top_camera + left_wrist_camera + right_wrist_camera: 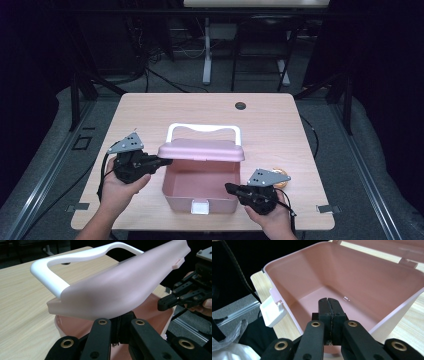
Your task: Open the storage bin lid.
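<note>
Dark room, black drapes both sides, grey floor with cables, white desk leg [206, 60] and dark frames behind. Pale wood counter [145, 107] sits in the middle, round grommet hole [240, 105] near its far edge, taped corners at the near edge

Left to right on the counter: left tongs [166, 161] in the person's left hand [117, 187], then the pink box [200, 192] at centre near the front edge, then right tongs [229, 187] in the right hand [270, 217]. Small orange round thing [281, 183] lies just behind the right tongs, mostly hidden by the grey plate; can't tell what it is

Box is open: pink lid [202, 149] hinged up over the rear wall, roughly level, white handle [204, 128] on top of it. White latch [200, 206] on the front wall. Inside looks empty in the right gripper view [352, 287]

Left tongs: jaws clamped on the left end of the lid. In the left gripper view the lid [120, 287] sits right over the tips and hides the contact, handle [50, 277] beyond, right tongs [172, 301] farther off to the right

Right tongs: jaws pressed together, nothing between them, tips [328, 305] at the box's right front corner, pointing over the rim into the cavity. Not touching the wall as far as I can tell. Latch [272, 311] shows to the left in that view
</note>
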Tool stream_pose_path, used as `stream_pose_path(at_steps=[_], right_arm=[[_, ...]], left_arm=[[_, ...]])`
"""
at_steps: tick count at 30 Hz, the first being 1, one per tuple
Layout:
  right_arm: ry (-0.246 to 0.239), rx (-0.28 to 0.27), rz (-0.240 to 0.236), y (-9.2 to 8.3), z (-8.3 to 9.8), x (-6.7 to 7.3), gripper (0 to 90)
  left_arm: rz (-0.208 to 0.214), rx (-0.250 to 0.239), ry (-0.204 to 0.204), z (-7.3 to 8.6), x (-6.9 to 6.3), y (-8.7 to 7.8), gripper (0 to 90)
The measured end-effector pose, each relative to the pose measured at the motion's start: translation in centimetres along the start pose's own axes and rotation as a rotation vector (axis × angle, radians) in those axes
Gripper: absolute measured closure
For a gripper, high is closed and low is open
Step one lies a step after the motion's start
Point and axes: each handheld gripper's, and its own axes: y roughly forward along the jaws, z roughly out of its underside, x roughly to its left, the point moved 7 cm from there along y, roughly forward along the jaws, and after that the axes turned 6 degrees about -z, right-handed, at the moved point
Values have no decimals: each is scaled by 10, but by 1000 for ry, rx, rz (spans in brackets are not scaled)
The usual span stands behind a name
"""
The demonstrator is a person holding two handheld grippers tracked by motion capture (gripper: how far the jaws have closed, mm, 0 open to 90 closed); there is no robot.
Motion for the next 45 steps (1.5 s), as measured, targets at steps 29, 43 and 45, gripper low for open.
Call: stream_pose_path(at_steps=[29,43,45], right_arm=[[-14,34,-3,1,10,-10,900],[-17,28,-13,1,11,-10,900],[-18,28,-12,1,11,-10,900]], left_arm=[[-7,-21,-3,-16,3,1,899],[-24,-33,-24,-29,12,5,898],[-26,-37,-30,-31,13,6,899]])
